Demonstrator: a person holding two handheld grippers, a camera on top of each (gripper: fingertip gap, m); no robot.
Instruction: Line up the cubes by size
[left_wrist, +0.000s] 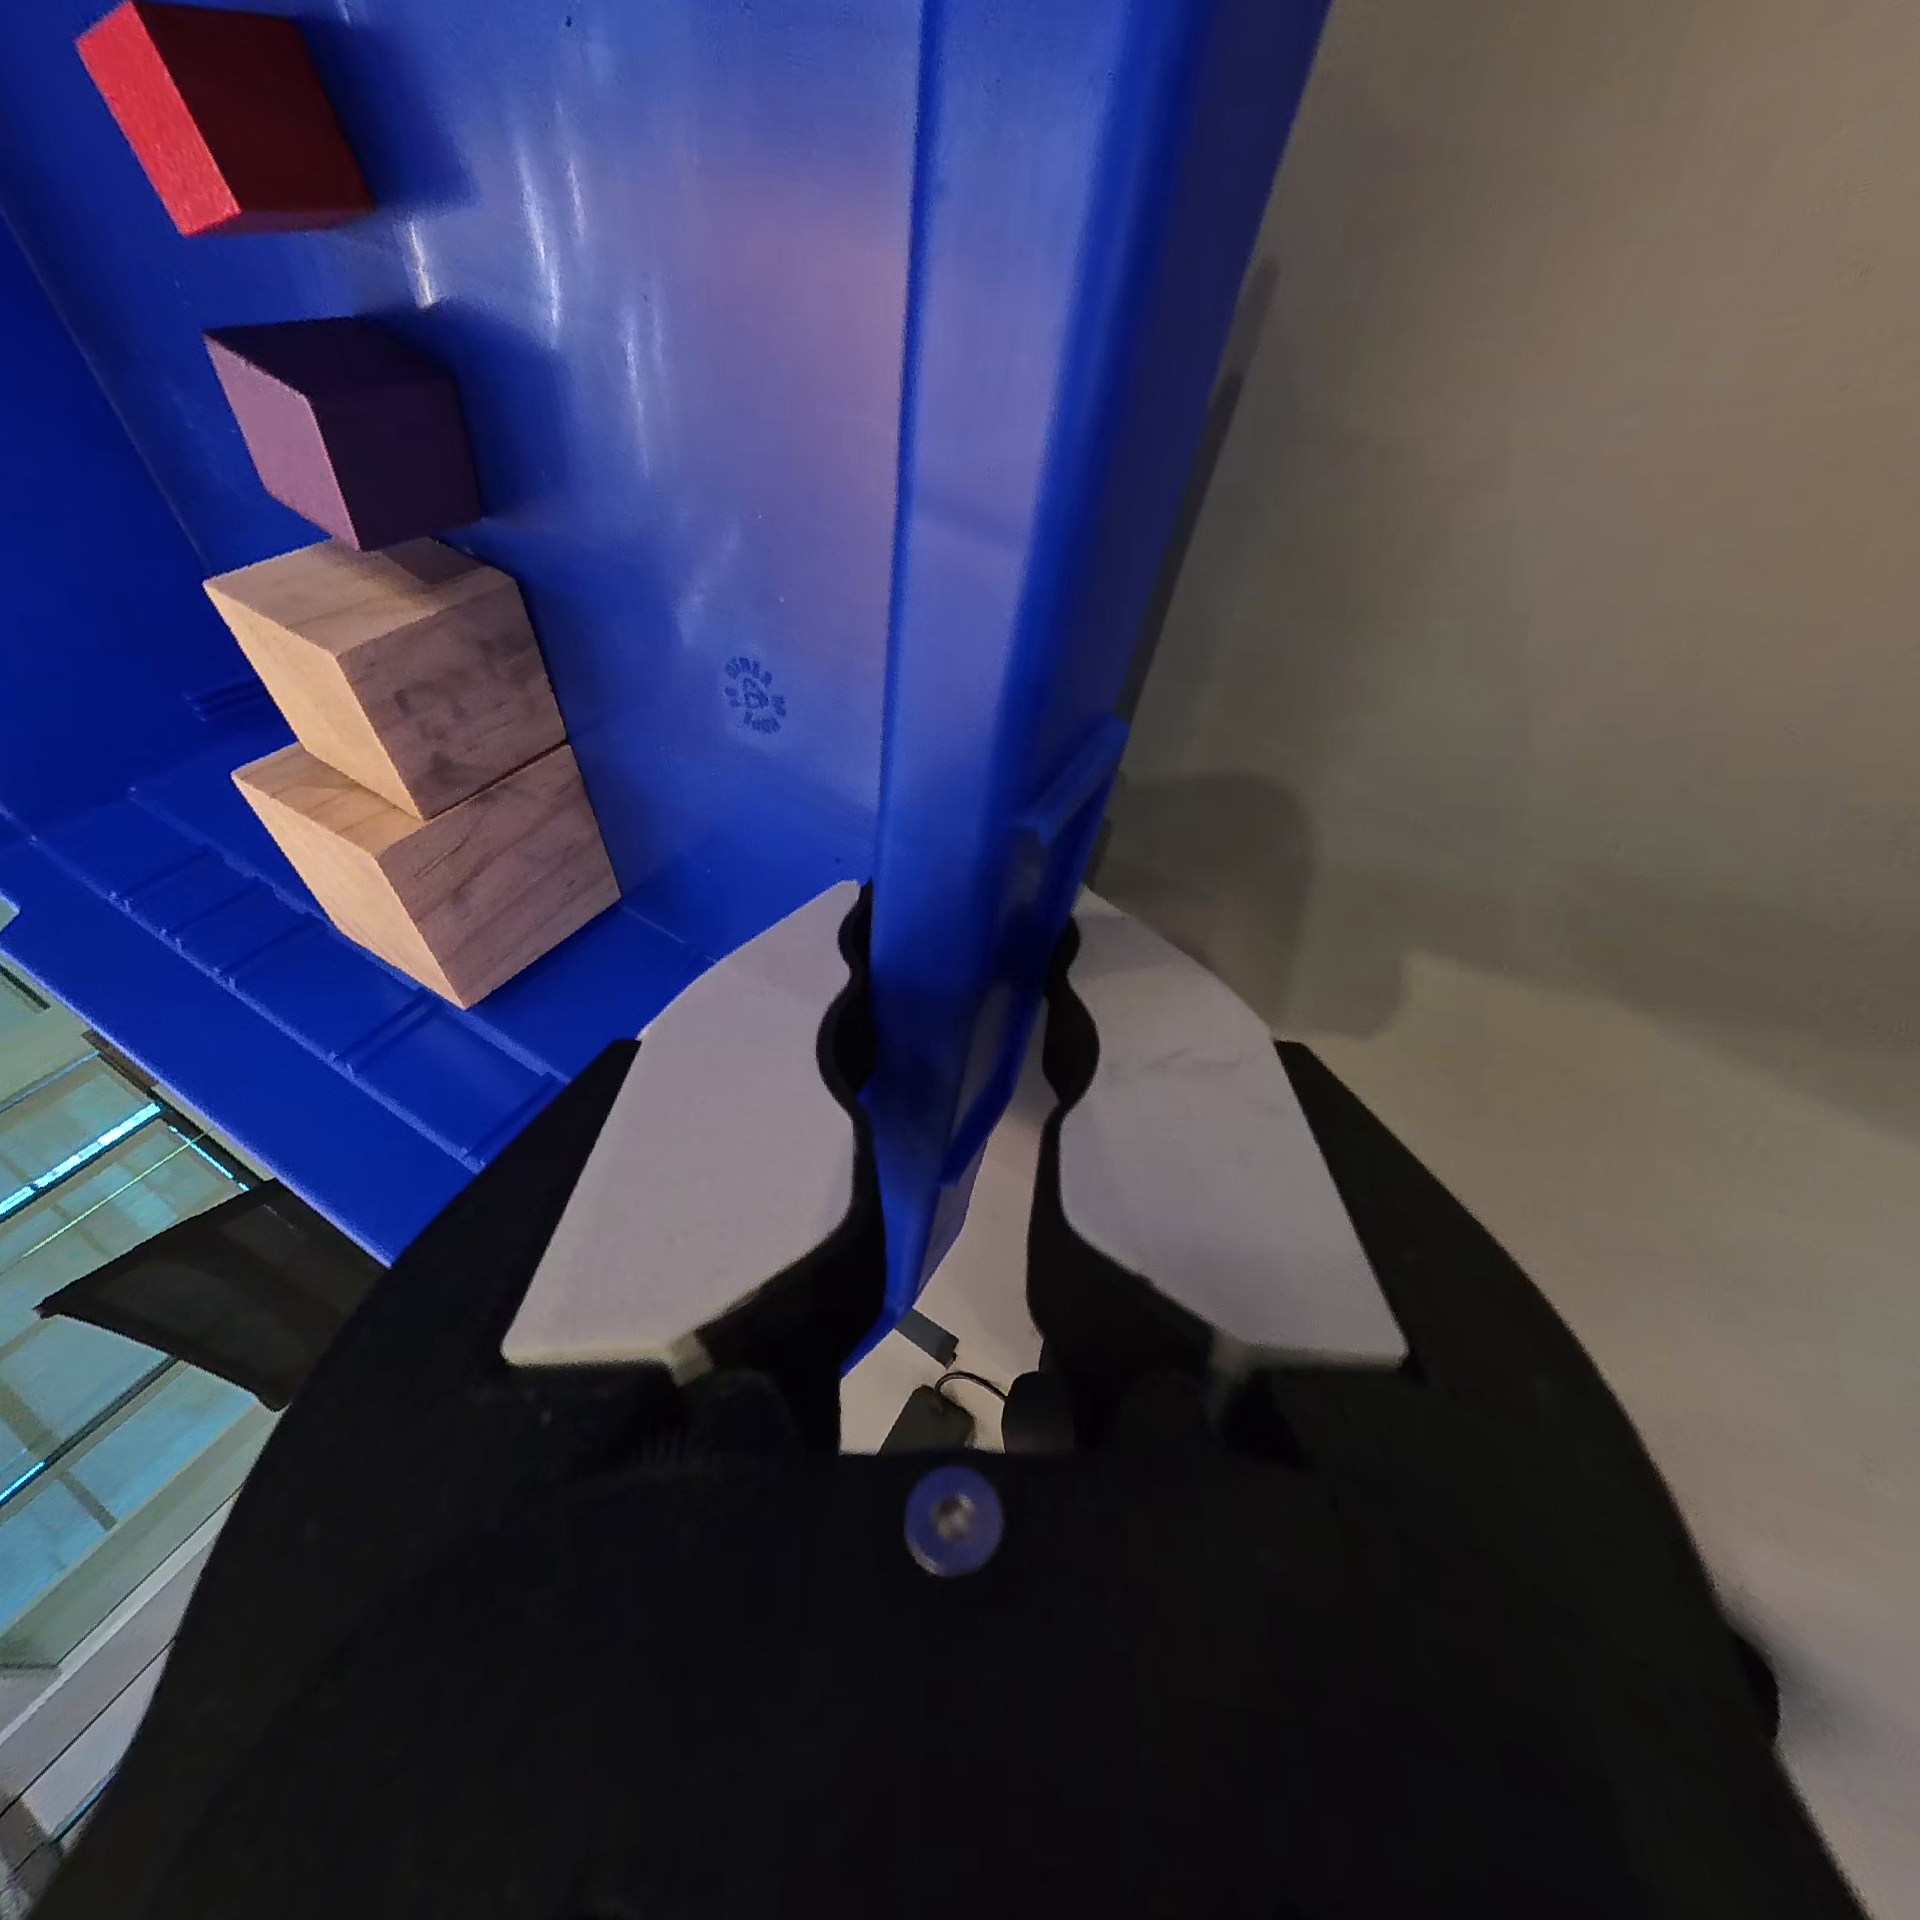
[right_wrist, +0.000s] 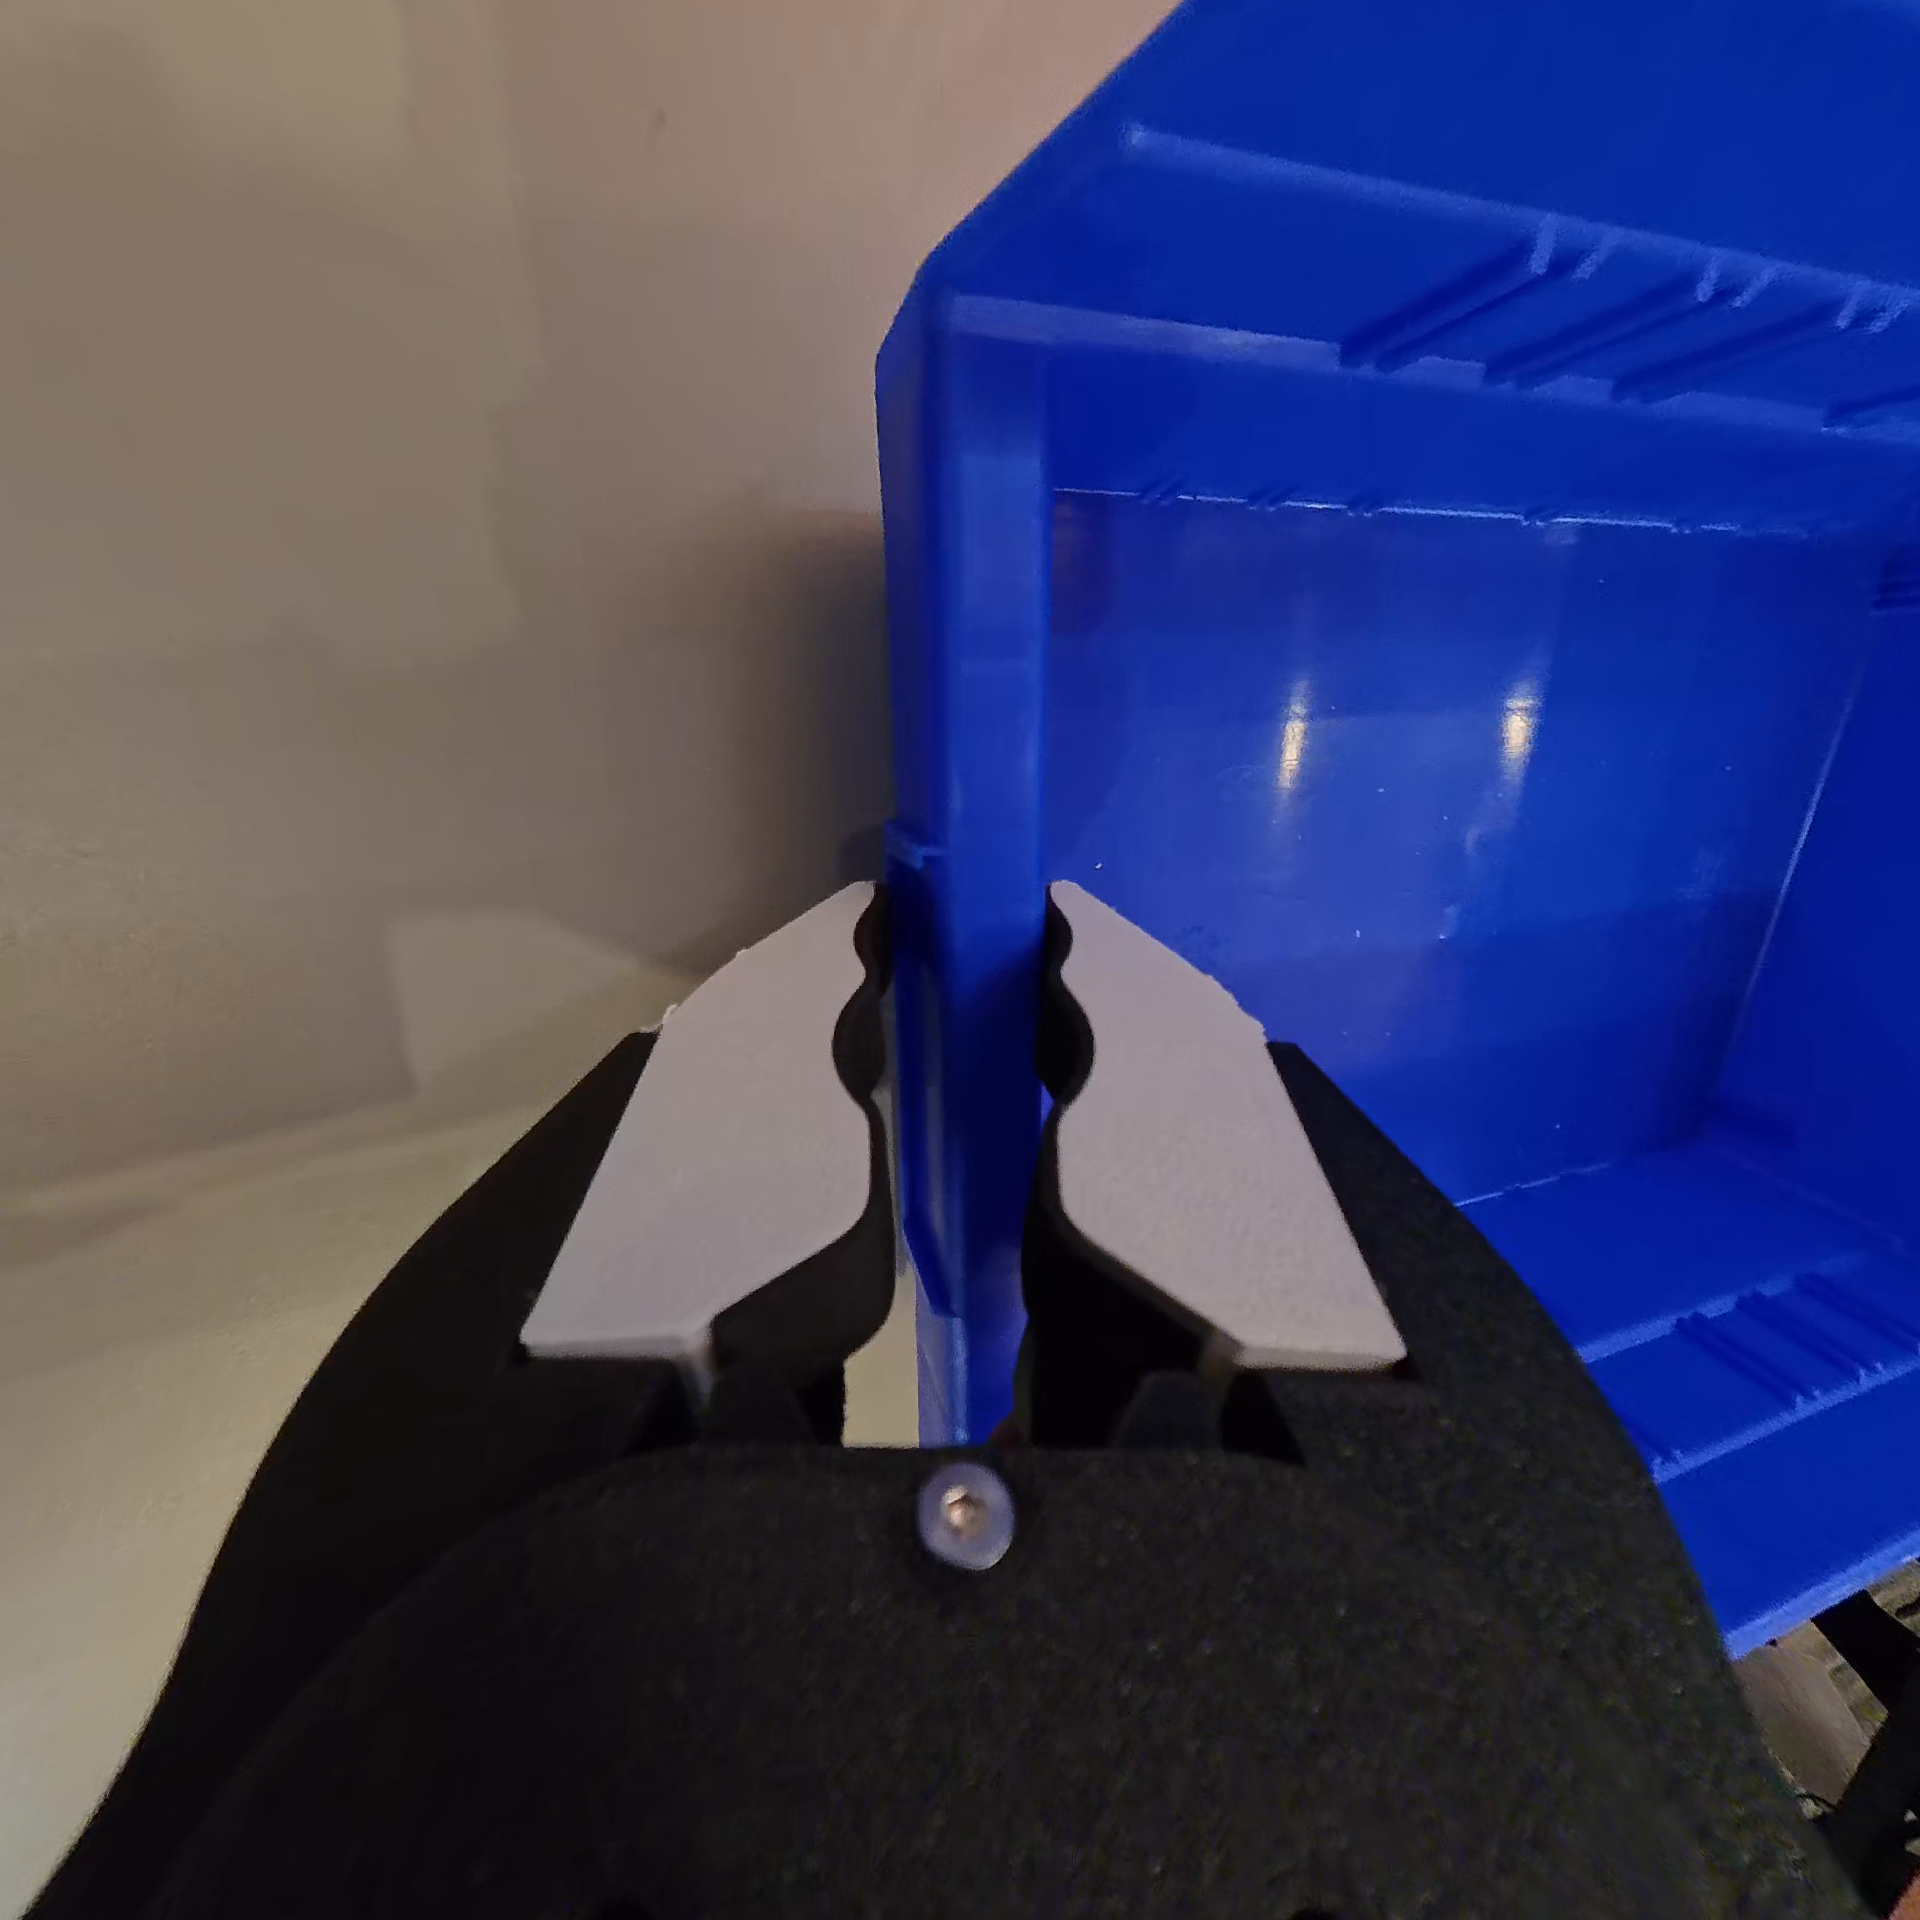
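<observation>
Each tool, left (left_wrist: 956, 935) and right (right_wrist: 961, 935), is clamped on a side wall of the blue bin (left_wrist: 727, 416), inside which the red (left_wrist: 223, 114), purple (left_wrist: 348, 431) and two wooden cubes (left_wrist: 395, 675) lie in a row.

Red cube (left_wrist: 208, 114) cut off at top edge. Blue bin (right_wrist: 1455, 779) runs past right edge; far wall unseen.

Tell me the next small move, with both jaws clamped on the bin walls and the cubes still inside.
Probably tip the bin a little further, both grippers together, so the cubes slide out. The left gripper and right gripper each grip a wall, and the red cube, purple cube and two wooden cubes still sit on its floor, not yet lined up.
</observation>
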